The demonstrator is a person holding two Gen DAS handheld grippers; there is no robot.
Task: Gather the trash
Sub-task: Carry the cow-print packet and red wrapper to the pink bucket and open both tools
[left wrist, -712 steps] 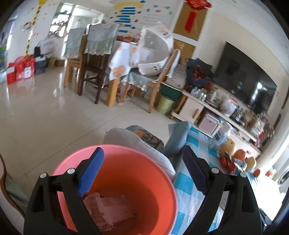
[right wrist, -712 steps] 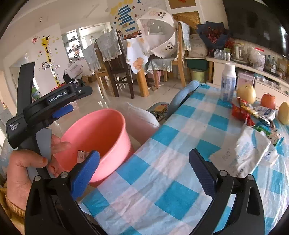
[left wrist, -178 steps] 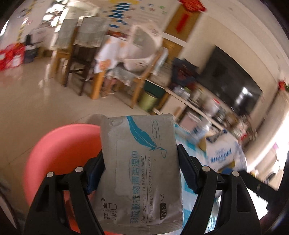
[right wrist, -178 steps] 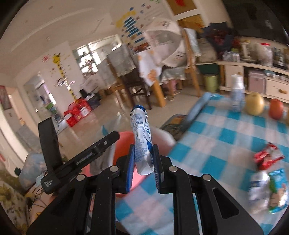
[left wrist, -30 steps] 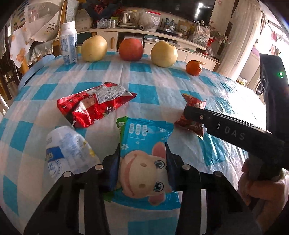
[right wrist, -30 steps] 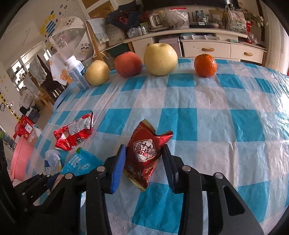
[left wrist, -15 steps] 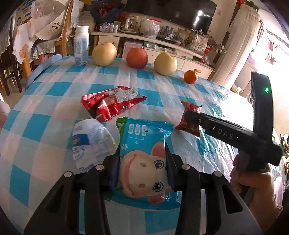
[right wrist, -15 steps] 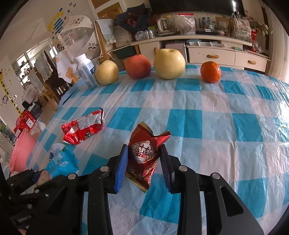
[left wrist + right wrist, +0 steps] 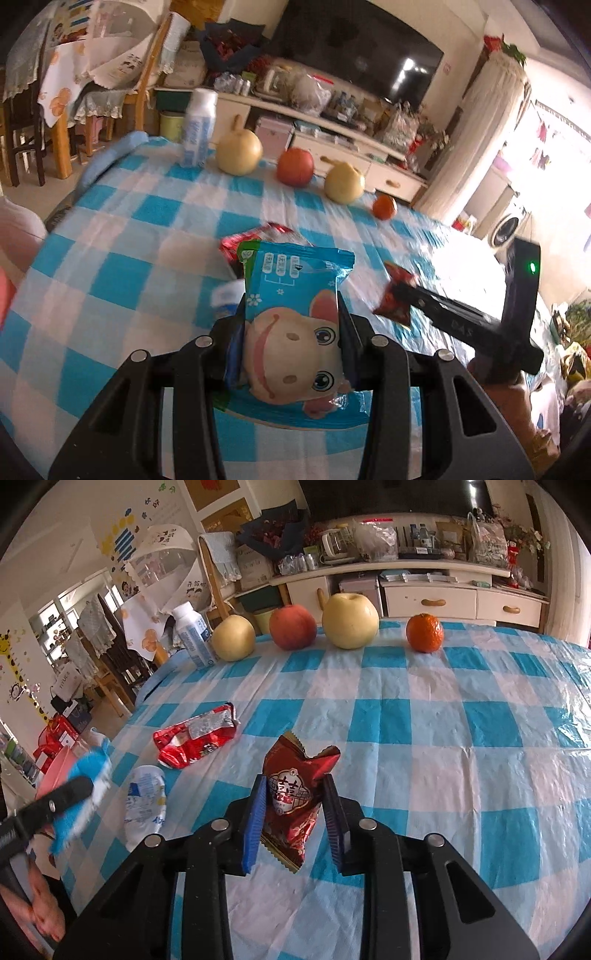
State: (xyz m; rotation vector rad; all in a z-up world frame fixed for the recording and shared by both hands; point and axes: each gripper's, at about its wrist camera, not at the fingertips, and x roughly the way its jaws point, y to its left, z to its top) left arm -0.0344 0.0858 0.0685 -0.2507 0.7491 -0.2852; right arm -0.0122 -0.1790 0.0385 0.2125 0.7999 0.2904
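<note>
My left gripper (image 9: 291,325) is shut on a blue snack packet (image 9: 295,273) with a cartoon face, held above the checked table. My right gripper (image 9: 294,790) has a dark red snack wrapper (image 9: 299,760) between its blue pads. Its jaws are closing, the pads press the wrapper's sides, and it hangs just above the cloth. The left wrist view shows that wrapper (image 9: 395,302) at the right gripper's tip. A crumpled red-and-white packet (image 9: 195,738) and a white-and-blue pouch (image 9: 144,805) lie on the table to the left. The pink basin (image 9: 55,771) peeks past the table's left edge.
Along the far edge of the blue-and-white checked tablecloth (image 9: 443,738) stand a white bottle (image 9: 194,638), two yellow pears, a red apple (image 9: 291,626) and an orange (image 9: 424,633). Chairs, a sideboard and a television lie beyond.
My left gripper has risen and drawn back with the blue packet. My right jaws have narrowed onto the red wrapper and lifted it slightly off the cloth.
</note>
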